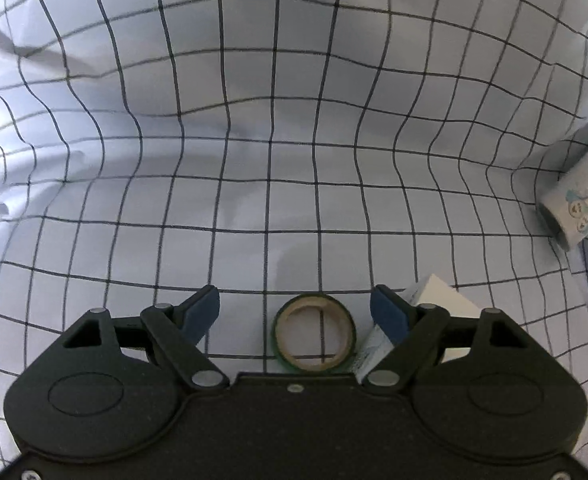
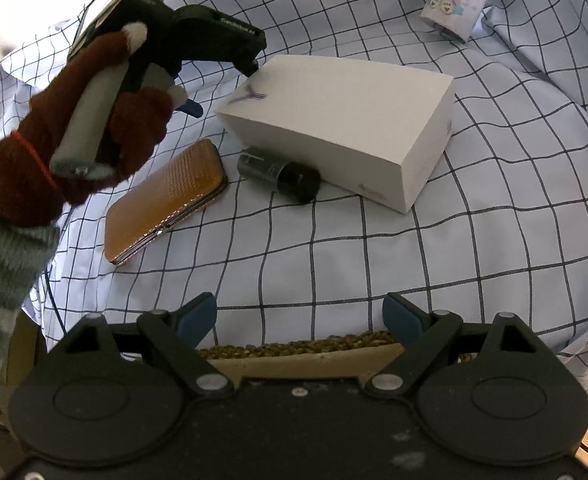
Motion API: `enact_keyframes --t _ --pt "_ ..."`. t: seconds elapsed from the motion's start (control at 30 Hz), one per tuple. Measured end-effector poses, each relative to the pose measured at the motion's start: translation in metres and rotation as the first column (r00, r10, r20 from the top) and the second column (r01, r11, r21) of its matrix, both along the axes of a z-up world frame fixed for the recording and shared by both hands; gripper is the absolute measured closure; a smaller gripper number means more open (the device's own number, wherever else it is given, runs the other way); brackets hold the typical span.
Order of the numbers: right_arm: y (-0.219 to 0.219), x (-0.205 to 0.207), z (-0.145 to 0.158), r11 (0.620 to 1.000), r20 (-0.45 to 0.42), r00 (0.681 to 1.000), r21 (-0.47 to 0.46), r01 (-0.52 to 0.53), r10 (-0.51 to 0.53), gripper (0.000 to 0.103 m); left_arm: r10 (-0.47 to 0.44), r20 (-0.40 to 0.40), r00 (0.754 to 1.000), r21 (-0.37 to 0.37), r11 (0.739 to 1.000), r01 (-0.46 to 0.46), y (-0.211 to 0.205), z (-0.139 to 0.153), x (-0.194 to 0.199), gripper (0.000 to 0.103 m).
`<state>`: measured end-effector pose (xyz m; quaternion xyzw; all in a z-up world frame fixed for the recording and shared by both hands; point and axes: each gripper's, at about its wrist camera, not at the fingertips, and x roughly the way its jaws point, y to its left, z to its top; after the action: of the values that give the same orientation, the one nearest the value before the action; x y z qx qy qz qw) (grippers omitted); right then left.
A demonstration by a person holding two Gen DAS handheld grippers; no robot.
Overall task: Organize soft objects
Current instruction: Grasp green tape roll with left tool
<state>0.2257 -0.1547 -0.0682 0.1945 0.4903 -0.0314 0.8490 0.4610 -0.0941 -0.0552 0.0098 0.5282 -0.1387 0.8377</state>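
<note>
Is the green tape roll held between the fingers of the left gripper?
No, the tape roll lies flat on the checked cloth, and the left gripper stands open with both fingers apart from it.

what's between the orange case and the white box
A dark cylinder lies on its side between the orange case and white box, seen in the right wrist view.

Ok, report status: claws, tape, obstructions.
Both claws open, left claw, right claw. Green tape roll between left tips, ungripped. White box crowds it.
</note>
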Motion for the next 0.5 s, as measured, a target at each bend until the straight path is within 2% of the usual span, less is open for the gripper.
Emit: enact_keyframes --t 0.2,0.3,0.5 --pt "0.0 0.0 0.001 1.0 0.009 1.0 0.006 -0.007 0.007 0.013 0.106 -0.149 0.983 -0.025 0.993 -0.111 0.006 -0.017 0.018 0.033" --pt "0.0 -0.001 0.002 1.0 0.015 1.0 -0.001 -0.01 0.01 0.013 0.12 -0.139 0.983 -0.028 0.992 -0.125 0.007 -0.018 0.015 0.033" --pt "0.001 -0.001 0.0 1.0 0.01 1.0 0.001 -0.012 0.012 0.013 0.131 -0.145 0.981 -0.034 0.99 -0.138 0.003 -0.019 0.016 0.027"
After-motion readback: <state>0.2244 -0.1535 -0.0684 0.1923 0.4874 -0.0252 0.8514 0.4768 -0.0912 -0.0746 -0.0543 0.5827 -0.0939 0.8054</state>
